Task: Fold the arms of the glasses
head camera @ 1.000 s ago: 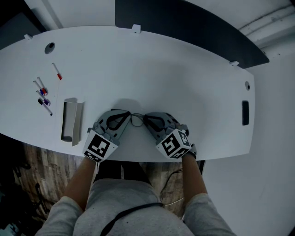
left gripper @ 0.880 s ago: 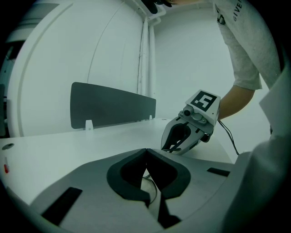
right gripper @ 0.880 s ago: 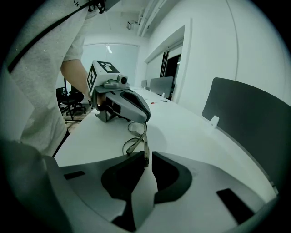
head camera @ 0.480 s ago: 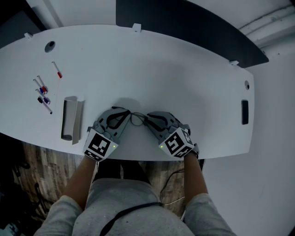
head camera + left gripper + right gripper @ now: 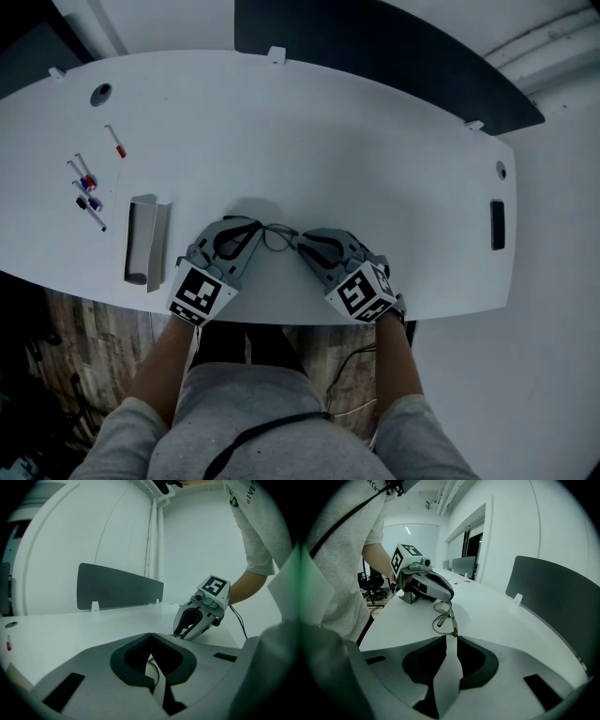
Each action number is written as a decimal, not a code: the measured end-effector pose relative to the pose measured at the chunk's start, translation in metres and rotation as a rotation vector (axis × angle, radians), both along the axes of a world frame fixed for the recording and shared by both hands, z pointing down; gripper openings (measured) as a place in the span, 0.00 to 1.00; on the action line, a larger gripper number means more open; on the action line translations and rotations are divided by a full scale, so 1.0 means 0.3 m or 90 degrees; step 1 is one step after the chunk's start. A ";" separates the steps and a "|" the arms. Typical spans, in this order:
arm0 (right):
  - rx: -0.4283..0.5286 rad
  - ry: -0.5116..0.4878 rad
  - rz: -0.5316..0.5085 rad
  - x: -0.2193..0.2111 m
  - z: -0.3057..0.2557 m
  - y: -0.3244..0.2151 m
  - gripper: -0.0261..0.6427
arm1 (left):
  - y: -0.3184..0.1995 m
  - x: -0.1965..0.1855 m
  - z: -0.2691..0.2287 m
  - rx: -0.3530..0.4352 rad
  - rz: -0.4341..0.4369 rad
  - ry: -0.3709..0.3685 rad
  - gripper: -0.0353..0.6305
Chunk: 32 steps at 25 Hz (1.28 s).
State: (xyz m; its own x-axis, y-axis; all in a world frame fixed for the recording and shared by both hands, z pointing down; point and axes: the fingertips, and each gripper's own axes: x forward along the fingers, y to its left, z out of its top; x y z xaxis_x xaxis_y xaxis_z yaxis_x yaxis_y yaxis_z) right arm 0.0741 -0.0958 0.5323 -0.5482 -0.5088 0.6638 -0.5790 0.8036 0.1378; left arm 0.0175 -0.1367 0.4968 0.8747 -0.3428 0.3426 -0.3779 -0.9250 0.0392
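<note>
Surface (image 5: 337,141): white, smooth, with curved edges; wide bare room behind and to the right.
Front edge: runs close under both grippers.
Glasses (image 5: 277,237): thin wire frame with rounded lenses, lying between the grippers near the front edge.
Left gripper (image 5: 255,229): closed tight on one end of the glasses.
Right gripper (image 5: 302,241): jaws have just been opening and stand moderately apart; the glasses' other end is at the gap's mouth, unpinched.
Left side: pens (image 5: 89,192) and grey tray (image 5: 147,244), well apart from the glasses.

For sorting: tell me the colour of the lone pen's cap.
The cap is red; head view shows it best.
</note>
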 end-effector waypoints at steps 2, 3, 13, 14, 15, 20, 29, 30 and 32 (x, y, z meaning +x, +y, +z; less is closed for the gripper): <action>-0.001 -0.001 0.002 0.001 0.000 0.005 0.16 | 0.001 -0.001 -0.003 -0.001 -0.001 0.003 0.08; -0.001 -0.001 0.003 0.001 0.000 0.009 0.16 | 0.001 -0.001 -0.004 -0.001 -0.002 0.003 0.08; -0.004 0.000 0.004 0.002 0.003 0.030 0.16 | 0.014 -0.008 -0.004 -0.010 -0.009 0.008 0.08; -0.005 0.001 0.004 0.002 0.003 0.031 0.16 | 0.014 -0.009 -0.004 -0.013 -0.010 0.009 0.08; -0.006 0.001 0.004 0.002 0.004 0.033 0.16 | 0.014 -0.010 -0.004 -0.015 -0.011 0.011 0.08; -0.010 0.001 0.006 0.001 0.005 0.046 0.16 | 0.018 -0.018 -0.007 -0.005 -0.016 0.012 0.08; -0.013 -0.002 0.010 0.008 0.004 0.073 0.15 | 0.017 -0.031 -0.051 0.019 -0.036 0.047 0.08; -0.014 -0.001 0.010 0.008 0.004 0.077 0.15 | 0.017 -0.033 -0.056 0.021 -0.037 0.050 0.08; -0.015 -0.001 0.011 0.007 0.002 0.085 0.14 | 0.020 -0.039 -0.064 0.023 -0.040 0.052 0.08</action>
State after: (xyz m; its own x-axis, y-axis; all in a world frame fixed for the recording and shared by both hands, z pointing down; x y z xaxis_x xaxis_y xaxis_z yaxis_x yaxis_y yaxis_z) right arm 0.0762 -0.0704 0.5330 -0.5411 -0.5026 0.6742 -0.5929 0.7966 0.1180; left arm 0.0059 -0.1307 0.4777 0.8756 -0.4091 0.2569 -0.4325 -0.9008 0.0395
